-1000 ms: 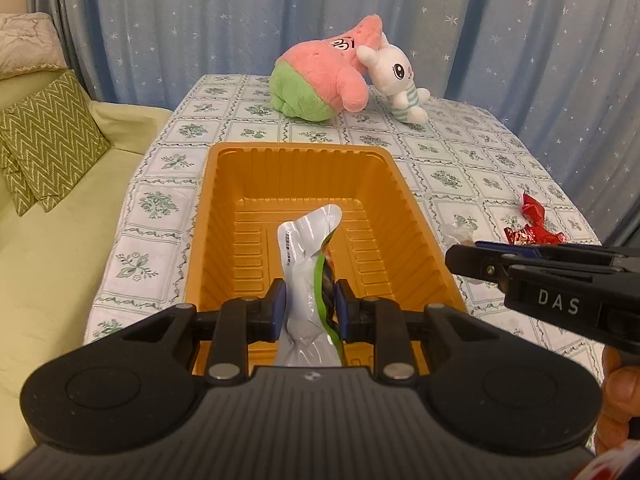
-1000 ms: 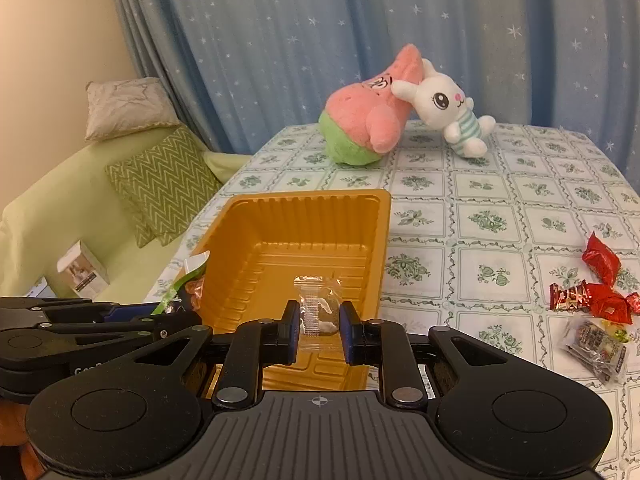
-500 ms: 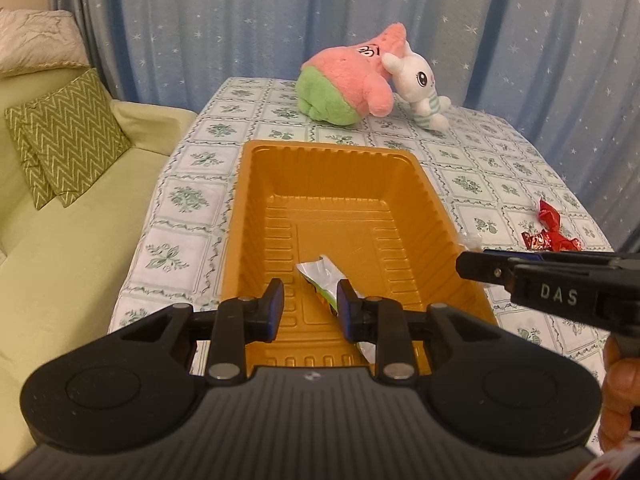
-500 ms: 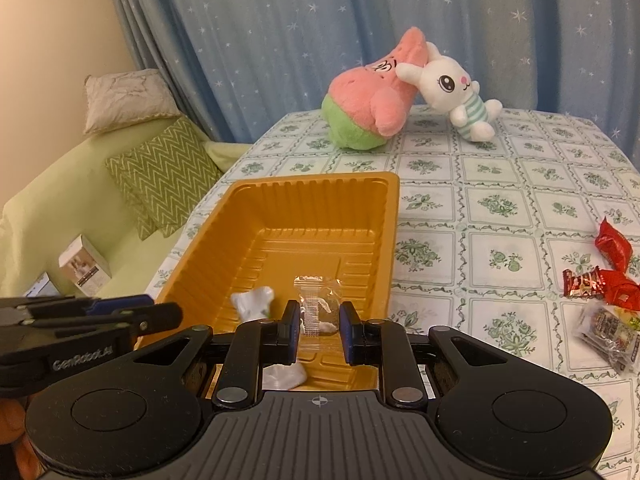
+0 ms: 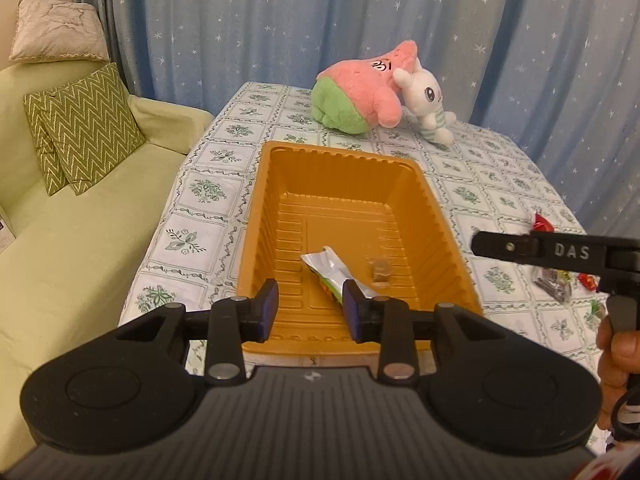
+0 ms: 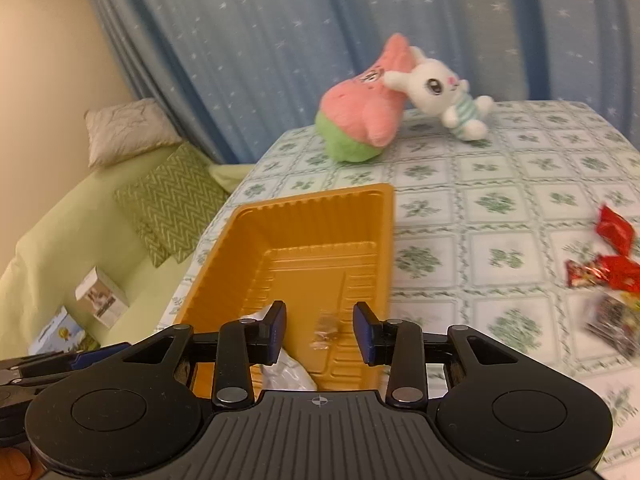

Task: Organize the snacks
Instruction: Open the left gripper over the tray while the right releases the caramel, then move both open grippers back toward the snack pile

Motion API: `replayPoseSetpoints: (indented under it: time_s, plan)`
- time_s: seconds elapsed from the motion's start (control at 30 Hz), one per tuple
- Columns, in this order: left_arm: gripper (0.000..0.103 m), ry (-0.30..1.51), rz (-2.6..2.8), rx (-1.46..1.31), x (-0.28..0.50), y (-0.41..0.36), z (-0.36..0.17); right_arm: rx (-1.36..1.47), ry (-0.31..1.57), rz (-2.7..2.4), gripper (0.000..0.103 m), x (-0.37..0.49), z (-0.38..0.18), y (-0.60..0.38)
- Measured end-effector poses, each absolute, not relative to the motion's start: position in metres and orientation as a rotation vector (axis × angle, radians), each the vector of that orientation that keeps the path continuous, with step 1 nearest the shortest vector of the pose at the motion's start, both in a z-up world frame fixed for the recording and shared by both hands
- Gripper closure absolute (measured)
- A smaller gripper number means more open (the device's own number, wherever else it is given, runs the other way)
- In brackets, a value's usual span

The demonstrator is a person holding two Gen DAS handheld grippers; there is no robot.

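Note:
An orange plastic tray [image 5: 344, 184] sits on the flowered tablecloth. On its floor lie a silver and green snack packet [image 5: 334, 272] and a small clear-wrapped candy [image 5: 380, 270]. My left gripper [image 5: 310, 308] hangs over the tray's near end, jaws opening, with nothing between the pads. My right gripper [image 6: 320, 330] is over the same tray [image 6: 312, 216], jaws opening. The clear candy [image 6: 326, 328] shows blurred between them but apart from both pads. The silver packet [image 6: 286, 372] lies just left of it. From the left wrist view the right gripper [image 5: 484, 245] reaches in side-on.
Loose snacks lie right of the tray: red wrappers [image 6: 614, 232] and a dark packet [image 6: 616, 320]. A pink and green plush [image 5: 360, 96] and a white rabbit plush [image 5: 426, 108] sit at the far end. A green sofa with cushions [image 5: 88, 124] runs along the left.
The left gripper let go of the silver packet, which now lies in the tray, and drew back. The right gripper opened and released the clear candy into the tray.

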State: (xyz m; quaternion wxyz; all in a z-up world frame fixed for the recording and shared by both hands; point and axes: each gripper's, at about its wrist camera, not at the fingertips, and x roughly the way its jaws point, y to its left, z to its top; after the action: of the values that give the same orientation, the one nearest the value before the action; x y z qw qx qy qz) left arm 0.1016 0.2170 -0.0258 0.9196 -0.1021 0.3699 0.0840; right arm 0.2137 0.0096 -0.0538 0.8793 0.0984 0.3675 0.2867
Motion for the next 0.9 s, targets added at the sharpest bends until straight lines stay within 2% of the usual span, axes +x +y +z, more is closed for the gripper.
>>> replayPoseSetpoints:
  time_s: [0.1, 0.23, 0.9]
  plan:
    - [0.069, 0.748, 0.167, -0.215, 0.093, 0.206, -0.019, 0.215, 0.755, 0.561, 0.065, 0.201, -0.048, -0.012]
    - [0.054, 0.741, 0.145, -0.240, 0.083, 0.187, -0.012, 0.197, 0.725, 0.505, 0.065, 0.180, -0.039, -0.040]
    - [0.038, 0.735, 0.016, -0.223, 0.063, 0.070, 0.003, 0.169, 0.651, 0.276, 0.059, 0.100, -0.032, -0.173]
